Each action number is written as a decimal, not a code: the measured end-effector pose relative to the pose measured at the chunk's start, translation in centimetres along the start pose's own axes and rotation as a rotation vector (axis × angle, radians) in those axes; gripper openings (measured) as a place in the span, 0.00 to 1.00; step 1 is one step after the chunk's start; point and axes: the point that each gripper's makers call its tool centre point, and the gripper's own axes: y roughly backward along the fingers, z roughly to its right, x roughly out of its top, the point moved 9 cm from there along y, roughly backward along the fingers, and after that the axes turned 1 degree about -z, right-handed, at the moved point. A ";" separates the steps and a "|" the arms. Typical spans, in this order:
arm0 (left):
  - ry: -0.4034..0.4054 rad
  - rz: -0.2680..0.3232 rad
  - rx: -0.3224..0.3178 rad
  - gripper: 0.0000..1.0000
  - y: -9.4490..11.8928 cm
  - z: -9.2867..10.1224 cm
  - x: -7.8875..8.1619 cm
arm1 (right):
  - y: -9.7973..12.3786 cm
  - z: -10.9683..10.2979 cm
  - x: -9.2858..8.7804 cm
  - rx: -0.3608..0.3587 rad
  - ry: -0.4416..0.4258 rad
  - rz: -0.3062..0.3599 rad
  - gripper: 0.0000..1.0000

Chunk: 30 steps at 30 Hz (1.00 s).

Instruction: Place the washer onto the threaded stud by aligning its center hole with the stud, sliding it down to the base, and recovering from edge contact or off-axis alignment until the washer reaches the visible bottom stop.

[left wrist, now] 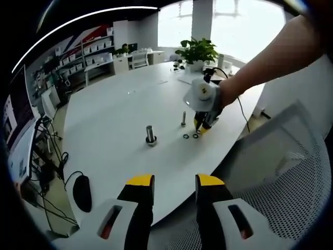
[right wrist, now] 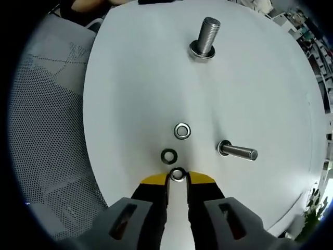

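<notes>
Washer [right wrist: 177, 174] between right tool [right wrist: 177, 177] tips — table [right wrist: 130, 78].

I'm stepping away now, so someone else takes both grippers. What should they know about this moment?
Right gripper: down at the table, jaws nearly closed around a washer; whether it is gripped yet I cannot tell.
Left gripper: open, empty, held back near the table edge.
Two more washers lie loose just ahead. Large stud stands further off; small stud stands to the side.
Done: nothing on either stud.
Left: lift the washer, align its hole, slide it down to the base.
</notes>
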 end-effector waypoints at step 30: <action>-0.011 -0.013 0.011 0.29 0.1 -0.1 -0.1 | 0.5 -0.3 -2.3 -0.048 -0.357 0.218 0.14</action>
